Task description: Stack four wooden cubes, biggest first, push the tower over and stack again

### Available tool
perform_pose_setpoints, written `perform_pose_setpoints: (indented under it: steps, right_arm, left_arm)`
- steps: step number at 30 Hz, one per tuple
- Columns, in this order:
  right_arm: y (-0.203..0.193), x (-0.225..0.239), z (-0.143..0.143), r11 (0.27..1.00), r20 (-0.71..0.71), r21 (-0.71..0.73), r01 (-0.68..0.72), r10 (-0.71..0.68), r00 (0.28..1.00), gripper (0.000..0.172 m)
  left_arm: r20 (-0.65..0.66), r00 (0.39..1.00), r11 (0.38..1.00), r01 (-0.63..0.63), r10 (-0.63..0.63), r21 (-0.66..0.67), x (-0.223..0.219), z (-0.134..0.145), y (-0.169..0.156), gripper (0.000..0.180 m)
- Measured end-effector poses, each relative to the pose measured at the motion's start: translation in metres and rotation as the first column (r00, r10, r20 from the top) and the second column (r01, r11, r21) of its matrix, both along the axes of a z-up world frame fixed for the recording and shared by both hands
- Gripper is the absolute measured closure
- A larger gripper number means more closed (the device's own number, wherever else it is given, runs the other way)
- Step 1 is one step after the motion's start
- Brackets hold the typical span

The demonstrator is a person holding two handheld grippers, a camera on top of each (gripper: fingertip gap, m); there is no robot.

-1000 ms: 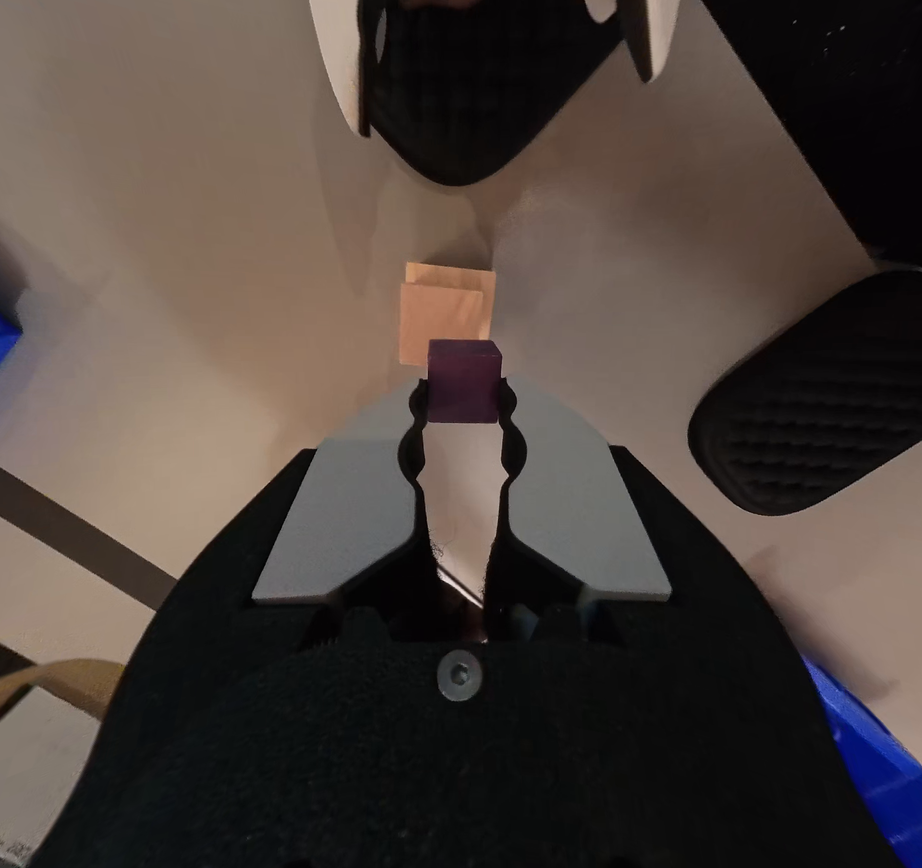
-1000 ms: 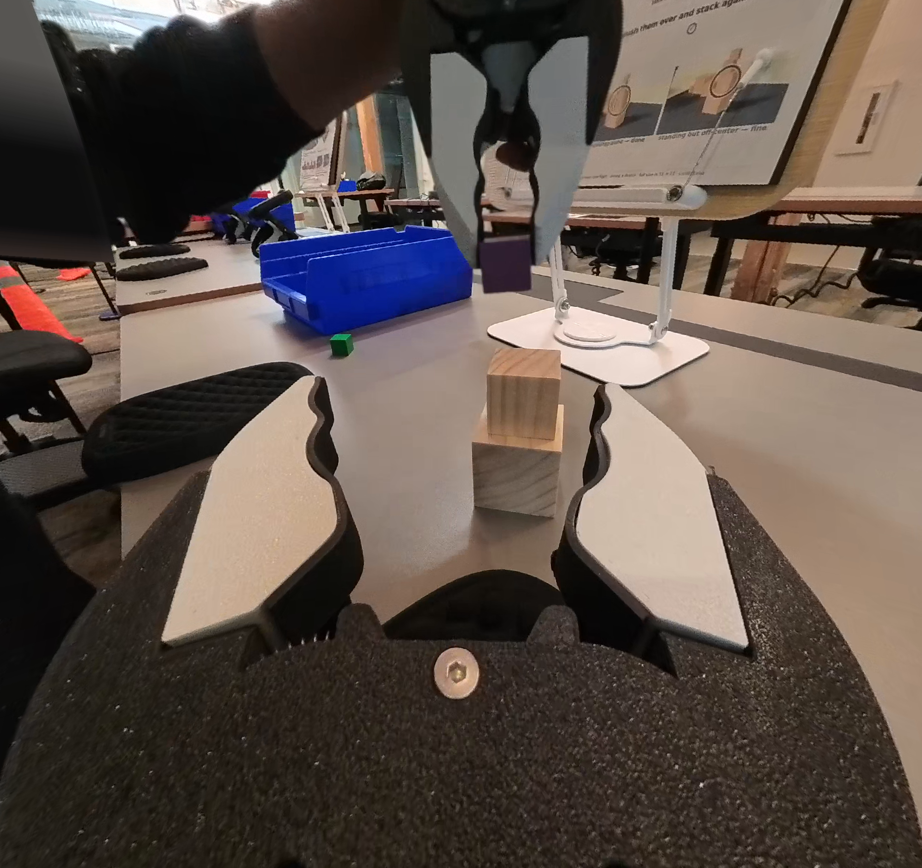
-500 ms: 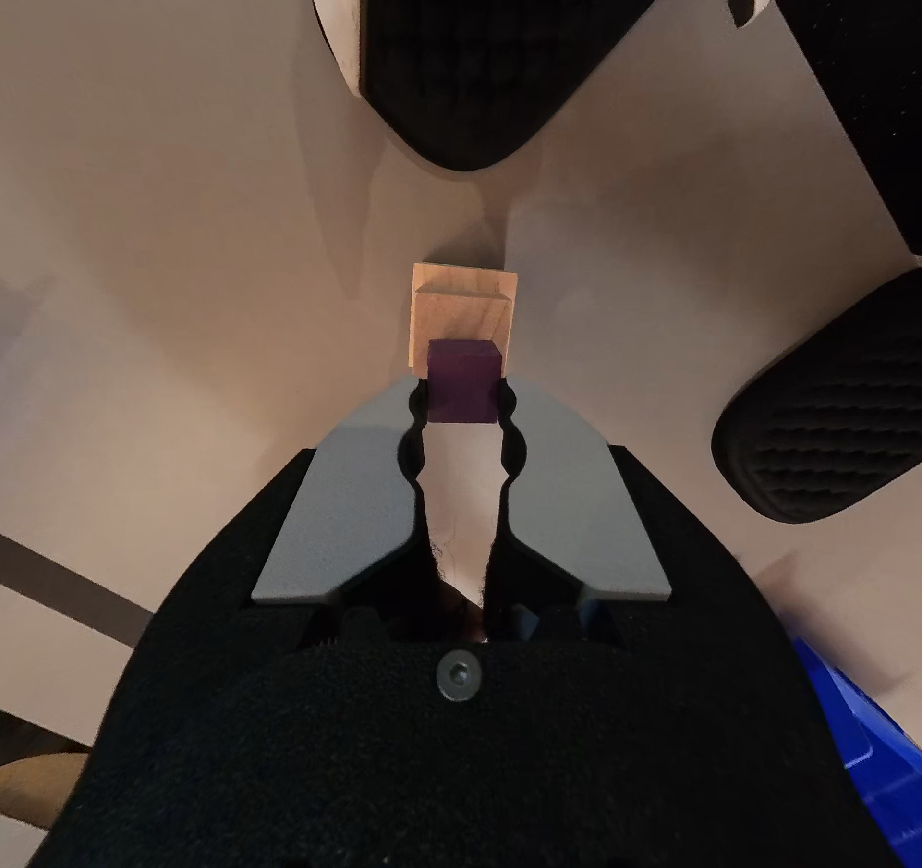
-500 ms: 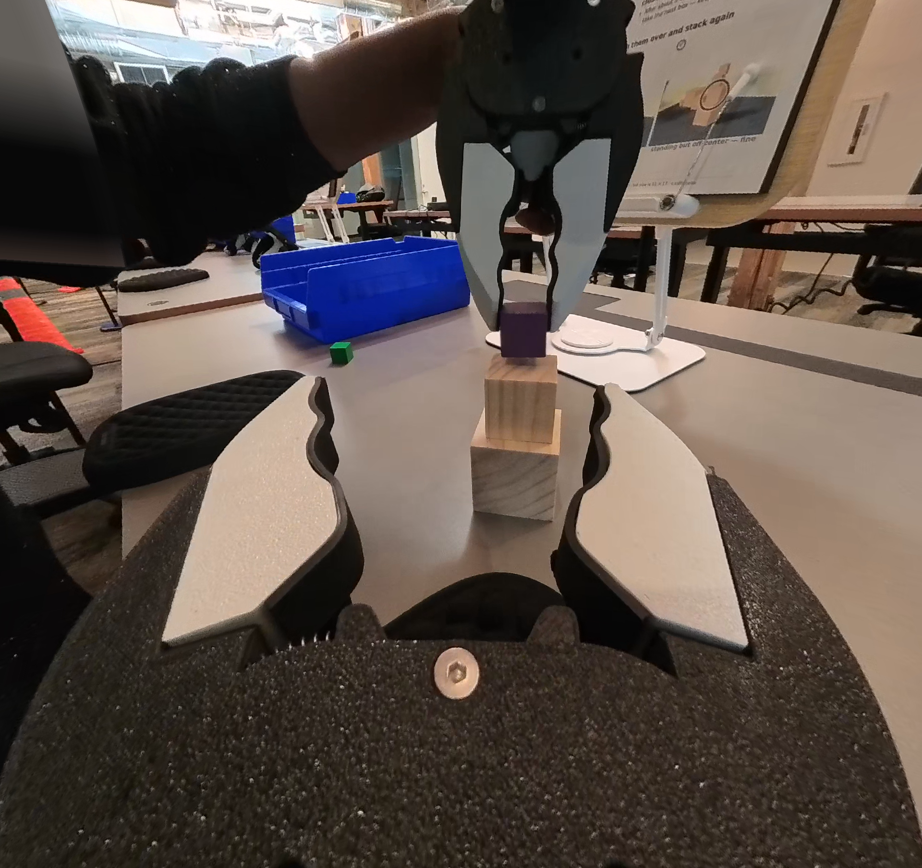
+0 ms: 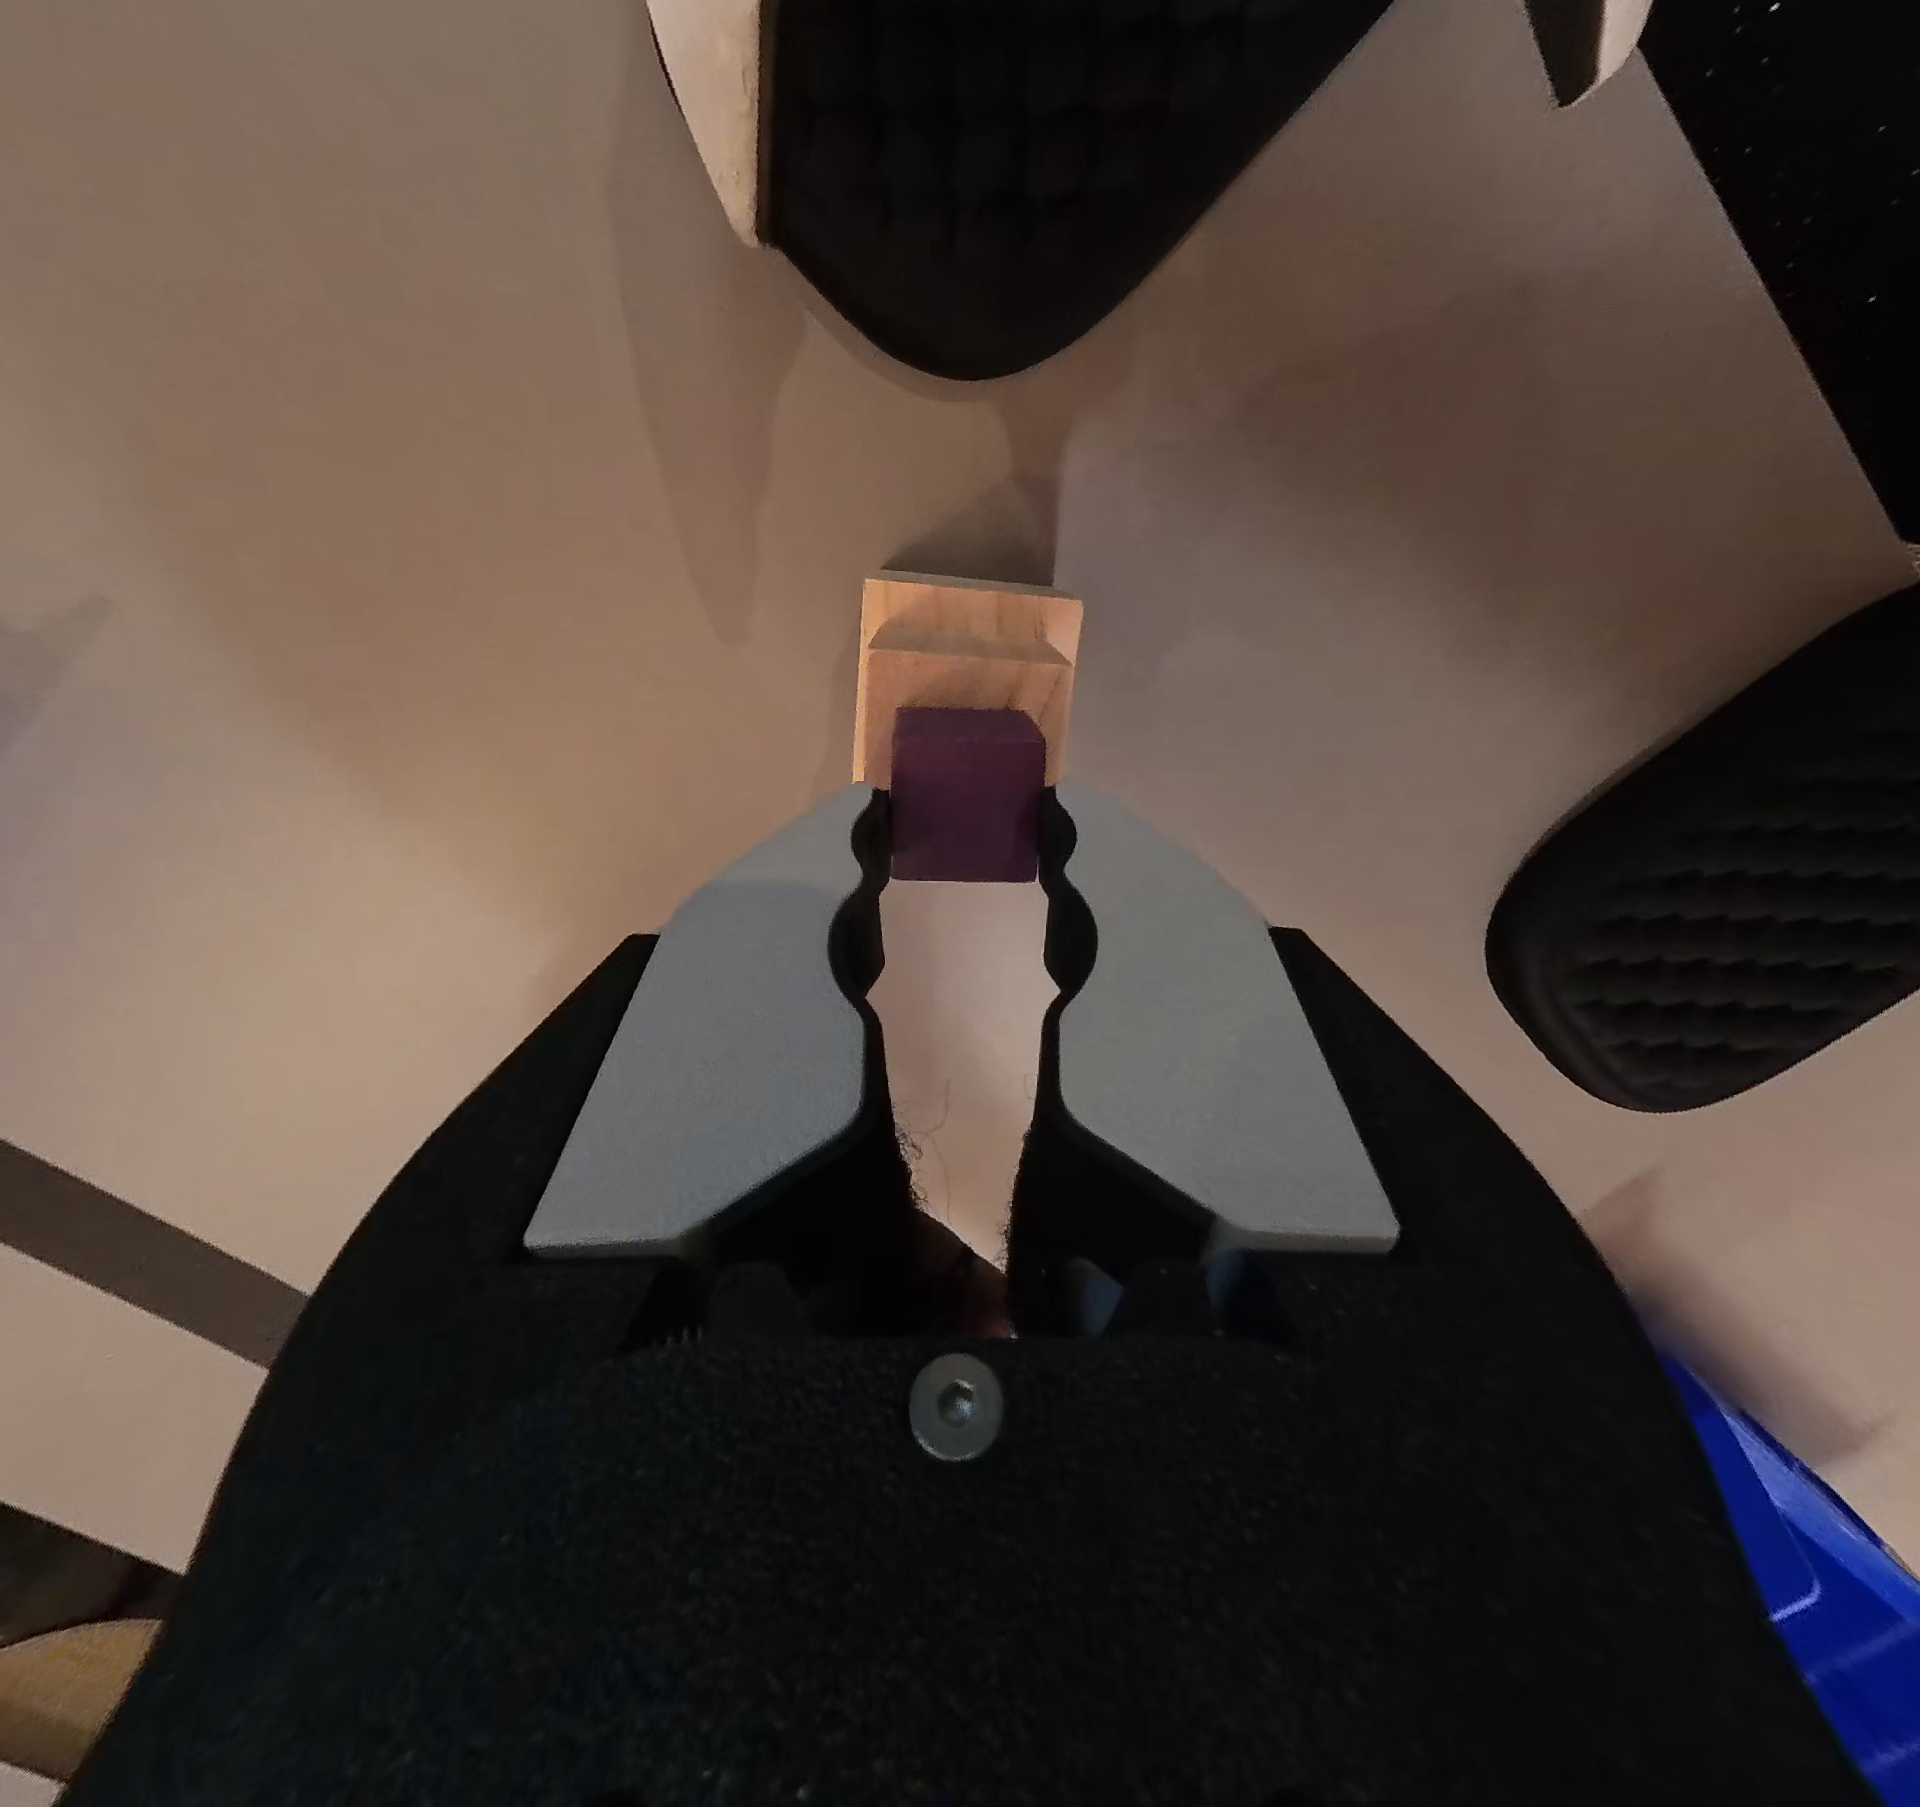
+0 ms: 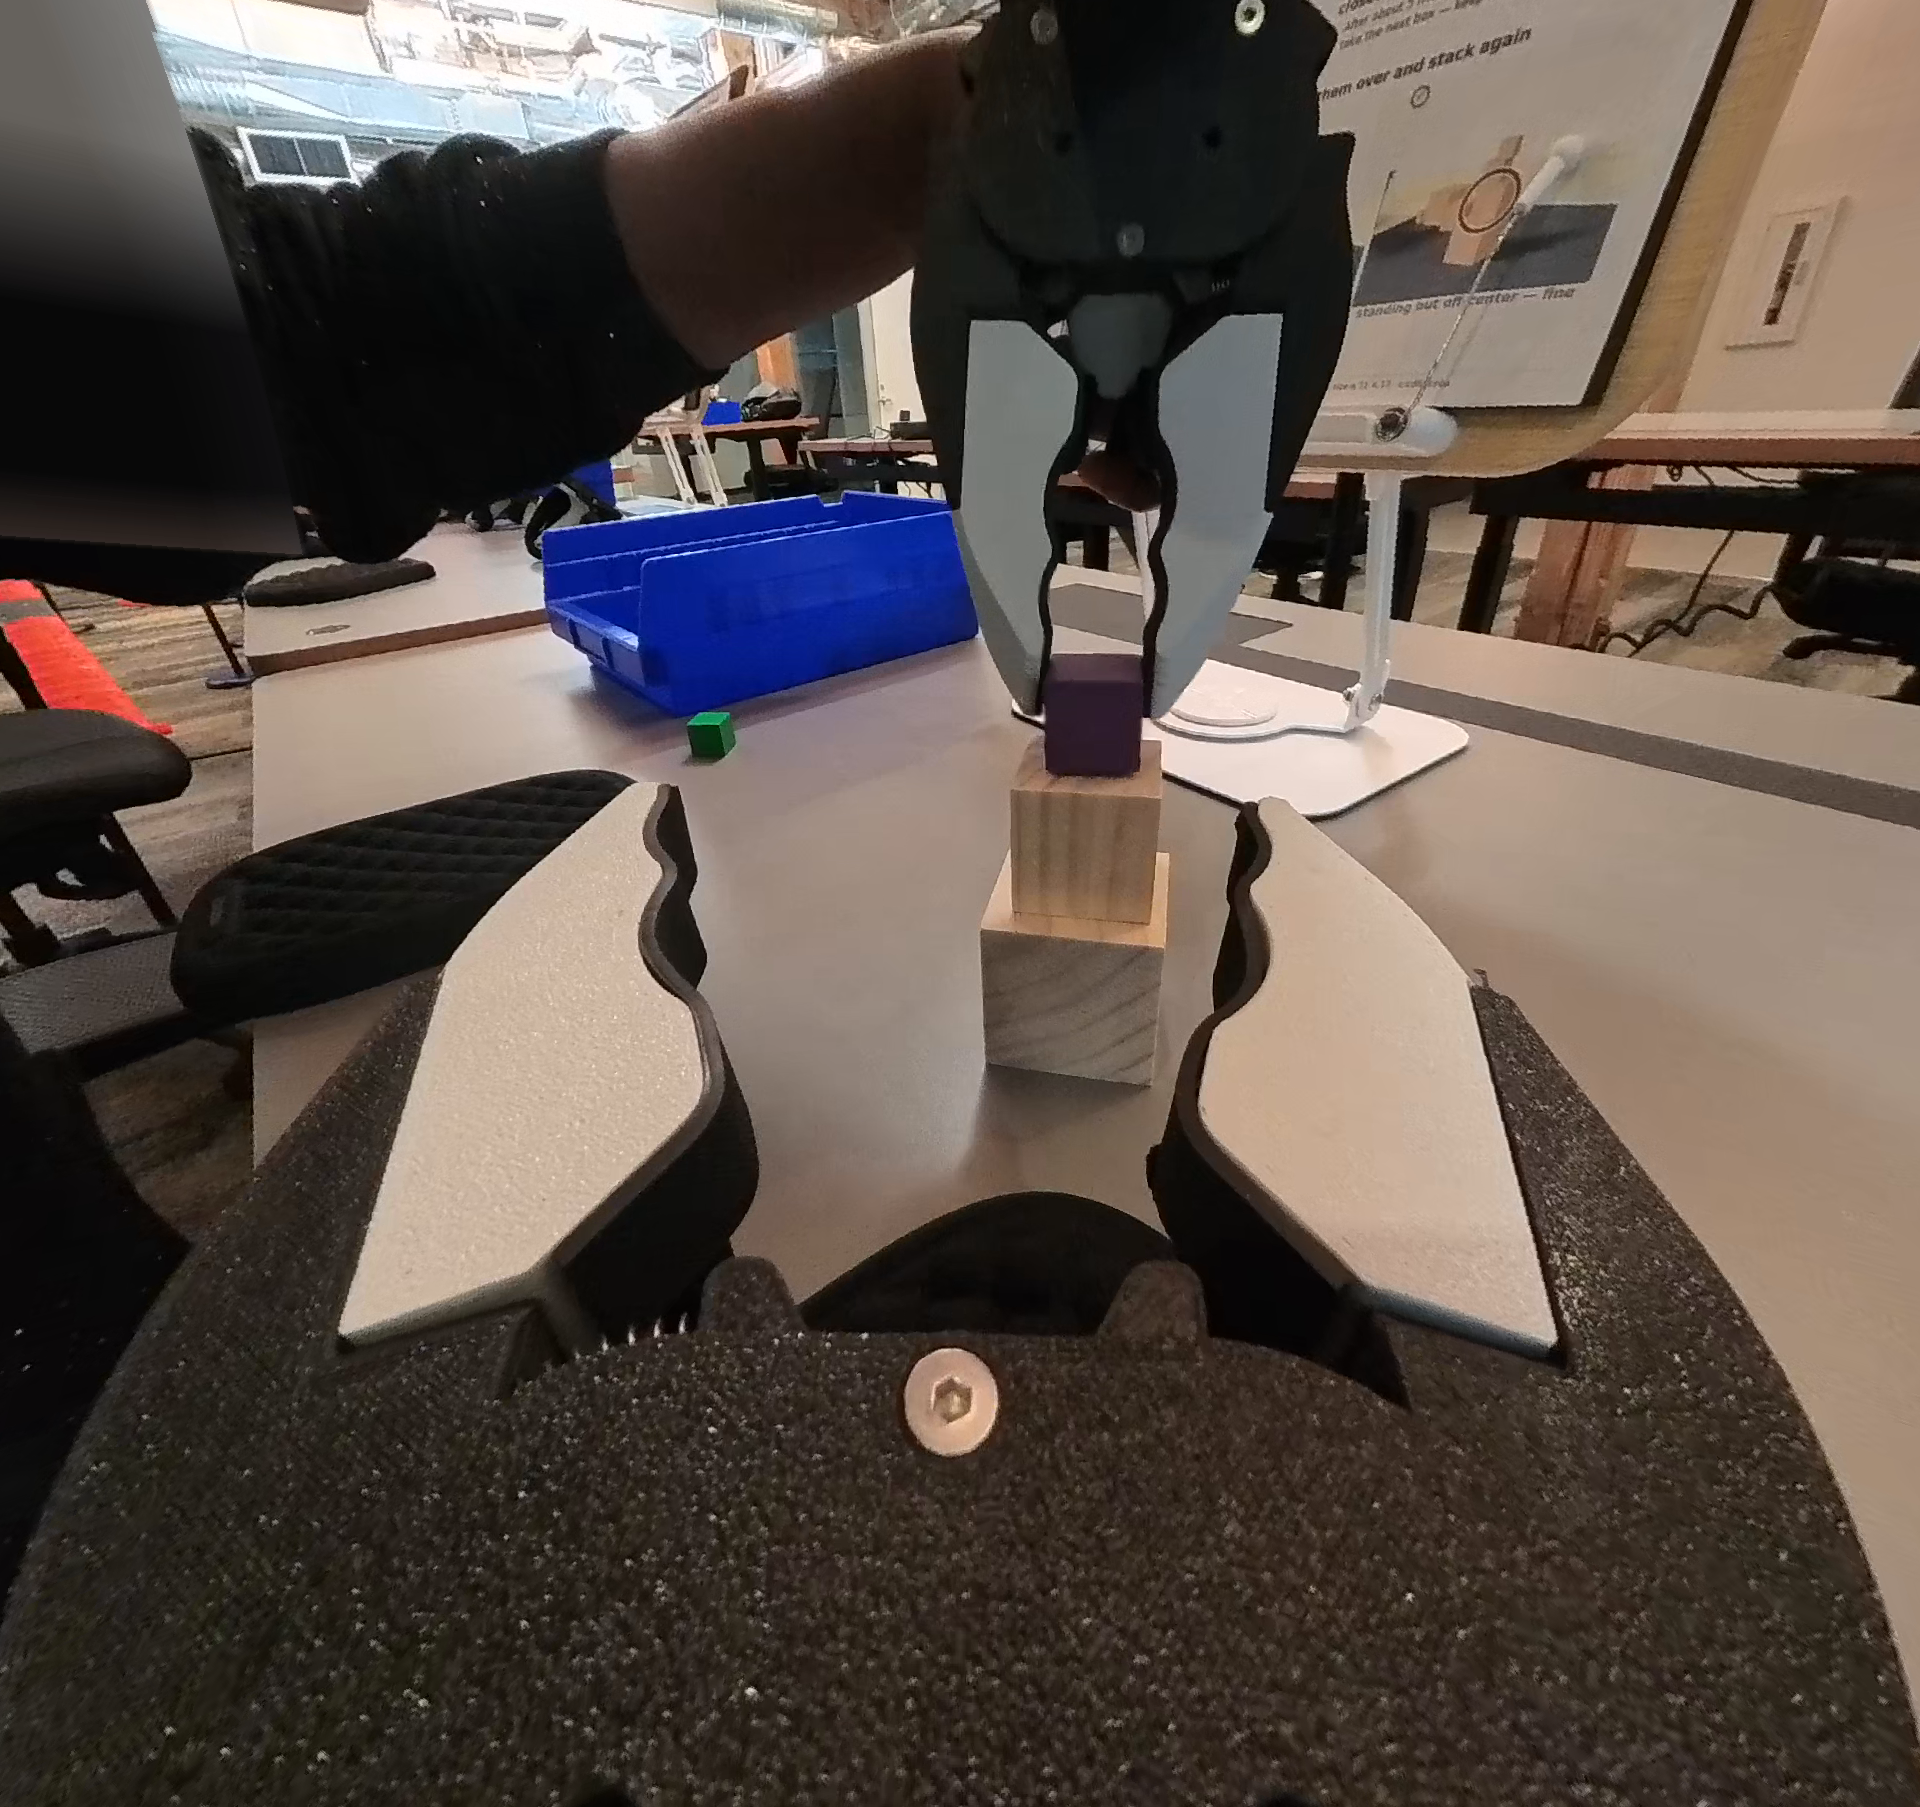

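My left gripper [image 5: 966, 807] points straight down and is shut on a small purple cube [image 5: 966, 791]. Both pads press its sides. The right wrist view shows the same gripper [image 6: 1093, 692] holding the purple cube [image 6: 1091, 729] with its underside on the upper wooden cube [image 6: 1086, 848]. That cube stands on a larger wooden cube [image 6: 1070, 1009], so the three form a stack on the grey table [image 6: 831, 926]. My right gripper [image 6: 961, 884] is open and empty, low over the table, with the stack just beyond its fingertips, towards the right finger.
A blue bin [image 6: 758, 594] stands at the back left with a small green cube [image 6: 712, 734] in front of it. A white stand base [image 6: 1320, 749] lies behind the stack. A black padded armrest [image 6: 364, 895] sits at the table's left edge. The grippers' ends are close to 9 cm from one another.
My left gripper has come down with the purple cube from well above the stack until the cube rests on the upper wooden cube. The right gripper has stayed open and in place.
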State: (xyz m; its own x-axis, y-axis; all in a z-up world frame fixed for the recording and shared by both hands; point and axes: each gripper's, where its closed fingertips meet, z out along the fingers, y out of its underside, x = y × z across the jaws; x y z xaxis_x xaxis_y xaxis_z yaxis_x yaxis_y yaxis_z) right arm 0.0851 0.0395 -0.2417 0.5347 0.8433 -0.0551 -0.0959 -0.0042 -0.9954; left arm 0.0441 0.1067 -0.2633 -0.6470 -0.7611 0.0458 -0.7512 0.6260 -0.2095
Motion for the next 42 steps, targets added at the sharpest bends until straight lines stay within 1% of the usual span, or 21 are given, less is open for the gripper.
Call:
perform_pose_setpoints:
  steps: [5, 8, 11, 13, 15, 17, 18, 19, 20, 21, 22, 25, 26, 28, 31, 33, 34, 36, 38, 40, 42]
  right_arm:
    - [0.000, 0.000, 0.000, 1.000, -0.001, 0.001, -0.001, 0.001, 1.000, 0.074]
    - [0.000, 0.000, 0.000, 1.000, 0.000, 0.003, 0.000, 0.000, 1.000, 0.074]
    - [0.000, 0.000, 0.000, 1.000, 0.000, 0.004, 0.000, 0.000, 1.000, 0.074]
    - [0.000, 0.000, 0.000, 1.000, -0.001, 0.004, 0.000, 0.000, 1.000, 0.074]
    - [0.000, 0.000, 0.000, 1.000, -0.003, 0.003, 0.000, 0.000, 1.000, 0.074]
    - [0.000, 0.000, 0.001, 1.000, -0.005, 0.006, 0.001, -0.001, 1.000, 0.075]
    - [-0.001, 0.000, 0.001, 1.000, -0.006, 0.009, 0.002, -0.002, 1.000, 0.075]
    - [-0.001, 0.000, 0.001, 1.000, -0.006, 0.014, 0.001, -0.001, 1.000, 0.075]
    - [-0.002, 0.000, 0.001, 1.000, -0.005, 0.016, 0.000, 0.000, 1.000, 0.075]
    - [-0.001, 0.000, 0.001, 1.000, -0.003, 0.014, 0.000, 0.000, 1.000, 0.075]
    - [-0.001, 0.000, 0.001, 1.000, 0.000, 0.010, -0.001, 0.001, 1.000, 0.075]
    - [-0.001, -0.001, 0.000, 1.000, 0.007, 0.007, -0.001, 0.001, 1.000, 0.075]
    - [-0.001, -0.001, 0.000, 1.000, 0.009, 0.009, -0.001, 0.001, 1.000, 0.075]
    - [-0.001, -0.002, -0.001, 1.000, 0.013, 0.009, -0.003, 0.003, 1.000, 0.075]
    - [-0.001, -0.003, -0.001, 1.000, 0.019, 0.006, -0.007, 0.007, 1.000, 0.075]
    - [-0.001, -0.003, -0.001, 1.000, 0.021, 0.007, -0.009, 0.008, 1.000, 0.075]
    - [-0.001, -0.003, -0.001, 1.000, 0.020, 0.007, -0.011, 0.011, 1.000, 0.075]
    - [-0.002, -0.003, 0.000, 1.000, 0.009, 0.004, -0.016, 0.016, 1.000, 0.075]
    - [-0.002, -0.002, 0.000, 1.000, -0.002, -0.001, -0.020, 0.020, 1.000, 0.075]
    - [-0.002, -0.002, 0.000, 1.000, 0.001, 0.000, -0.021, 0.021, 1.000, 0.075]
    - [-0.002, -0.003, 0.000, 1.000, 0.010, 0.004, -0.021, 0.021, 1.000, 0.076]
  left_arm:
    - [0.002, 1.000, 1.000, 0.011, -0.011, 0.000, 0.001, -0.001, -0.003, 0.154]
    - [0.016, 1.000, 1.000, 0.008, -0.008, -0.006, 0.002, 0.000, -0.003, 0.148]
    - [0.036, 0.999, 1.000, -0.004, 0.004, -0.013, 0.003, 0.004, -0.004, 0.135]
    - [0.062, 0.997, 0.999, -0.041, 0.041, -0.002, 0.002, 0.010, -0.001, 0.118]
    - [0.098, 0.990, 0.994, -0.106, 0.104, 0.016, -0.003, 0.019, 0.004, 0.101]
    - [0.161, 0.969, 0.979, -0.199, 0.188, 0.053, -0.012, 0.030, 0.012, 0.096]
    - [0.218, 0.944, 0.955, -0.277, 0.249, 0.109, -0.018, 0.037, 0.022, 0.100]
    - [0.273, 0.907, 0.908, -0.377, 0.322, 0.181, -0.029, 0.044, 0.036, 0.104]
    - [0.305, 0.865, 0.847, -0.475, 0.399, 0.239, -0.045, 0.051, 0.045, 0.102]
    - [0.324, 0.817, 0.785, -0.562, 0.477, 0.261, -0.064, 0.055, 0.048, 0.098]
    - [0.343, 0.759, 0.726, -0.642, 0.554, 0.246, -0.081, 0.058, 0.046, 0.095]
    - [0.386, 0.558, 0.554, -0.822, 0.735, 0.132, -0.129, 0.059, 0.028, 0.100]
    - [0.378, 0.500, 0.493, -0.861, 0.779, 0.122, -0.149, 0.055, 0.023, 0.100]
    - [0.337, 0.407, 0.375, -0.914, 0.849, 0.157, -0.191, 0.040, 0.012, 0.105]
    - [0.257, 0.262, 0.227, -0.961, 0.930, 0.159, -0.238, 0.010, -0.009, 0.107]
    - [0.227, 0.184, 0.139, -0.970, 0.956, 0.201, -0.266, -0.010, -0.018, 0.108]
    - [0.219, 0.161, 0.112, -0.969, 0.962, 0.221, -0.276, -0.019, -0.022, 0.107]
    - [0.215, 0.129, 0.082, -0.974, 0.968, 0.213, -0.286, -0.034, -0.028, 0.107]
    - [0.212, 0.086, 0.040, -0.976, 0.974, 0.214, -0.296, -0.046, -0.028, 0.110]
    - [0.197, 0.052, 0.016, -0.983, 0.979, 0.182, -0.300, -0.057, -0.026, 0.116]
    - [0.181, 0.034, 0.008, -0.990, 0.983, 0.141, -0.300, -0.066, -0.024, 0.122]
